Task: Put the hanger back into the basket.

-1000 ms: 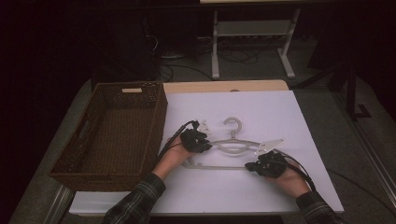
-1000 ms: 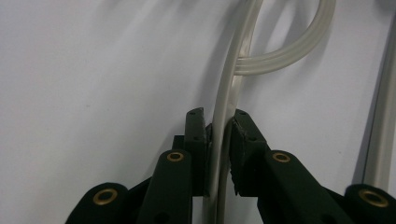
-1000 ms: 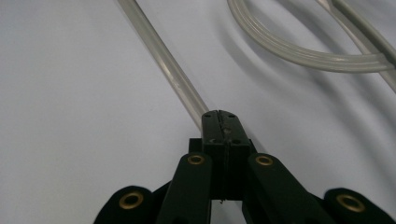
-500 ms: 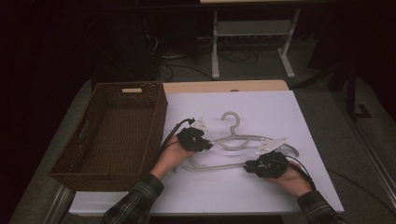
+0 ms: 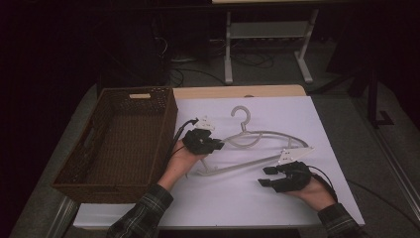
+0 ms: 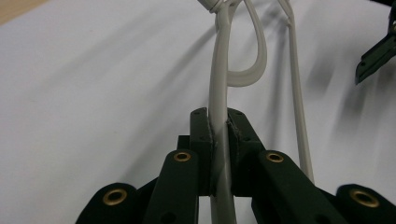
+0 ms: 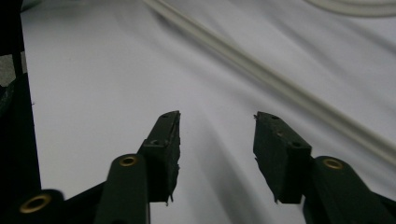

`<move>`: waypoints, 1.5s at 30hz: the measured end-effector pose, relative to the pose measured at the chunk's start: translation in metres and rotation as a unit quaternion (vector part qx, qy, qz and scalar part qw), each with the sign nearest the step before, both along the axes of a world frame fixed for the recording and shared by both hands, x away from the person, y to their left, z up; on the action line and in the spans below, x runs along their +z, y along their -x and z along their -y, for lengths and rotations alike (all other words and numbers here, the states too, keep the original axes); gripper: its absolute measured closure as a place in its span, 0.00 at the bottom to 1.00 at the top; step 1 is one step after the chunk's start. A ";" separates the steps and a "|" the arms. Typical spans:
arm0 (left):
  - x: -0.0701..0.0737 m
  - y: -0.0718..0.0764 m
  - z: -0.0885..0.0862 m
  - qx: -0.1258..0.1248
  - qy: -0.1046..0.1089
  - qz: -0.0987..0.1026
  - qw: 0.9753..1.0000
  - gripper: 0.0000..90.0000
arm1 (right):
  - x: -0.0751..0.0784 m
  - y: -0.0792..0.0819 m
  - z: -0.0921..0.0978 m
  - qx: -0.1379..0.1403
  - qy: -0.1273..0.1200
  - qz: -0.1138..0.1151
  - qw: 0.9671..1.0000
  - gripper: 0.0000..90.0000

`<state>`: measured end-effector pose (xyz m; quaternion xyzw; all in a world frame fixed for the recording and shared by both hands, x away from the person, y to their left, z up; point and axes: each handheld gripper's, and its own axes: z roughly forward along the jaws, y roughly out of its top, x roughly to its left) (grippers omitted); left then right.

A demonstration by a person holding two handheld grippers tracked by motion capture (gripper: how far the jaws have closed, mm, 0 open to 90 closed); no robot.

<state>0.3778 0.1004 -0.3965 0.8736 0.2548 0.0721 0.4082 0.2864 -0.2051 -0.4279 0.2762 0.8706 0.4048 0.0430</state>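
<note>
Right claw (image 5: 266, 176) now off the hanger (image 5: 262, 135): jaws spread wide with nothing between them, bare white table (image 7: 93, 70) under the gap, the hanger's lower bar (image 7: 280, 84) running slantwise just ahead and to the right of the fingertips, apart from both. Half a second back, sat right against that bar at the hanger's right end; a full second back, likewise close on it. Since then, drawn toward the person and clear of the bar.

Left claw (image 6: 219, 135) pressed together on the hanger's arm, the pale rod pinched between both pads, the loop and hook stretching away ahead of it. Same grip as in both earlier frames, with the hanger turned a little, its right end swung farther off from the right claw.

Meaning, by judgement: hanger handed over to a single hold, probably ready to be lifted or dragged by the left claw alone. Wicker basket (image 5: 163, 119) just beyond the left claw's outer side, the likely destination. Long hanger on one pinch near its left end, so some risk of swinging or tilting.
</note>
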 end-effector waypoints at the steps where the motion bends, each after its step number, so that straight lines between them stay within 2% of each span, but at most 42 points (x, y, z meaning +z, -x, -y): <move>1: 0.000 0.000 0.000 0.000 0.000 0.000 1.000 0.92 | 0.000 0.000 0.000 -0.001 0.000 0.000 1.000 0.53; 4: 0.010 0.002 -0.001 0.012 0.008 -0.001 1.000 0.92 | 0.000 0.000 0.002 -0.004 0.002 0.002 1.000 0.48; 9: 0.024 0.003 -0.002 0.026 0.009 0.003 1.000 0.92 | 0.001 0.000 0.004 -0.012 0.001 0.004 1.000 0.43; 10: 0.034 0.003 -0.003 0.031 0.011 0.004 0.999 0.92 | 0.001 0.000 0.005 -0.017 0.002 0.007 1.000 0.41; 11: 0.034 0.003 -0.003 0.031 0.011 0.004 0.999 0.92 | 0.001 0.000 0.005 -0.017 0.002 0.007 1.000 0.41; 12: 0.044 0.003 -0.004 0.034 0.008 0.009 0.999 0.92 | 0.001 0.000 0.007 -0.023 0.003 0.011 1.000 0.39; 13: 0.044 0.003 -0.004 0.034 0.008 0.009 0.999 0.92 | 0.001 0.000 0.007 -0.023 0.003 0.011 1.000 0.39; 17: 0.068 0.005 -0.011 0.050 0.011 0.018 0.999 0.92 | 0.003 0.000 0.009 -0.031 -0.003 0.015 0.999 0.36; 21: 0.084 0.005 -0.021 0.057 0.014 0.019 0.998 0.92 | 0.003 -0.001 0.011 -0.043 -0.002 0.024 0.999 0.31; 24: 0.097 0.006 -0.035 0.062 0.019 0.018 0.998 0.92 | 0.003 -0.002 0.013 -0.055 -0.003 0.028 0.998 0.28; 28: 0.105 0.006 -0.048 0.074 0.026 0.019 0.997 0.92 | 0.003 -0.003 0.014 -0.061 -0.004 0.027 0.998 0.26; 30: 0.114 0.007 -0.062 0.085 0.023 0.025 0.996 0.92 | 0.002 -0.004 0.014 -0.063 -0.004 0.026 0.998 0.26; 31: 0.114 0.007 -0.062 0.085 0.023 0.025 0.996 0.92 | 0.002 -0.004 0.014 -0.063 -0.004 0.026 0.998 0.26; 33: 0.119 0.008 -0.073 0.092 0.020 0.027 0.995 0.92 | 0.003 -0.004 0.014 -0.062 -0.006 0.029 0.998 0.25; 34: 0.122 0.009 -0.084 0.100 0.021 0.029 0.994 0.92 | 0.004 -0.004 0.014 -0.063 -0.009 0.028 0.998 0.22; 35: 0.122 0.009 -0.084 0.100 0.021 0.029 0.994 0.92 | 0.004 -0.004 0.014 -0.063 -0.009 0.028 0.998 0.22; 36: 0.126 0.010 -0.098 0.111 0.022 0.031 0.993 0.92 | 0.004 -0.004 0.014 -0.065 -0.011 0.024 0.998 0.19; 37: 0.126 0.010 -0.098 0.111 0.022 0.031 0.993 0.92 | 0.004 -0.004 0.014 -0.065 -0.011 0.024 0.998 0.19; 38: 0.129 0.011 -0.111 0.122 0.027 0.032 0.992 0.92 | 0.004 -0.004 0.013 -0.068 -0.010 0.029 0.997 0.15; 39: 0.129 0.011 -0.111 0.122 0.027 0.032 0.992 0.92 | 0.004 -0.004 0.013 -0.068 -0.010 0.029 0.997 0.15; 40: 0.132 0.012 -0.121 0.130 0.029 0.033 0.990 0.92 | 0.005 -0.004 0.013 -0.068 -0.011 0.030 0.997 0.14; 41: 0.132 0.012 -0.121 0.130 0.029 0.033 0.990 0.92 | 0.005 -0.004 0.013 -0.069 -0.011 0.030 0.997 0.14; 42: 0.134 0.014 -0.133 0.140 0.030 0.035 0.989 0.92 | 0.005 -0.004 0.013 -0.070 -0.010 0.028 0.997 0.13; 43: 0.134 0.014 -0.133 0.140 0.030 0.035 0.989 0.92 | 0.005 -0.004 0.013 -0.070 -0.010 0.028 0.997 0.13; 45: 0.136 0.016 -0.146 0.152 0.032 0.036 0.987 0.92 | 0.005 -0.004 0.013 -0.067 -0.011 0.025 0.997 0.12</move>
